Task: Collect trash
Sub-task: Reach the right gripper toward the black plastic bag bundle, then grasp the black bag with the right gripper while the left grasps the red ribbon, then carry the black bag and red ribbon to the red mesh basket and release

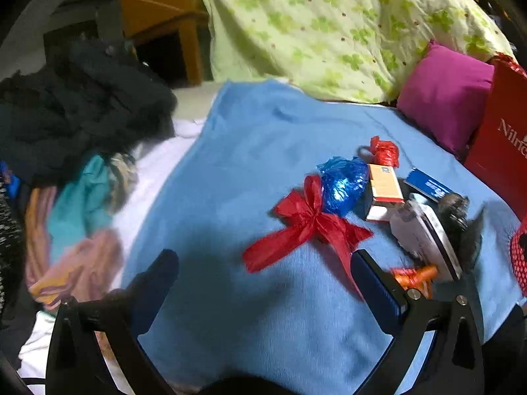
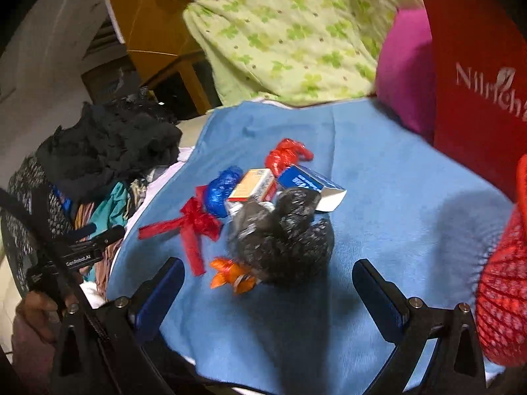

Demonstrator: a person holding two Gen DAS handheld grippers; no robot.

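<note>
Left wrist view shows a small heap of trash lying on a blue blanket point(image 1: 230, 171) spread over the bed. Nearest to the left gripper point(image 1: 263, 276) lies a red ribbon bow point(image 1: 306, 223), shiny and creased, with long tails spread flat on the blanket. Just behind it, touching, is a crumpled blue foil wrapper point(image 1: 344, 184). Beside that stands a small orange and white carton point(image 1: 383, 191), and behind it a knotted red plastic scrap point(image 1: 383, 151). A blue and white box point(image 1: 428, 187) lies to the right. A small orange wrapper point(image 1: 415, 275) is just beside the right finger of this gripper. Its jaws stand wide apart and hold nothing.

From the right wrist view, a dark crumpled speckled bag point(image 2: 283, 233) sits in front of the heap, near the right gripper point(image 2: 268, 283), whose jaws are also wide apart and empty. A red paper bag point(image 2: 477, 98) with white letters stands at the right, next to a magenta cushion point(image 2: 405, 72).
</note>
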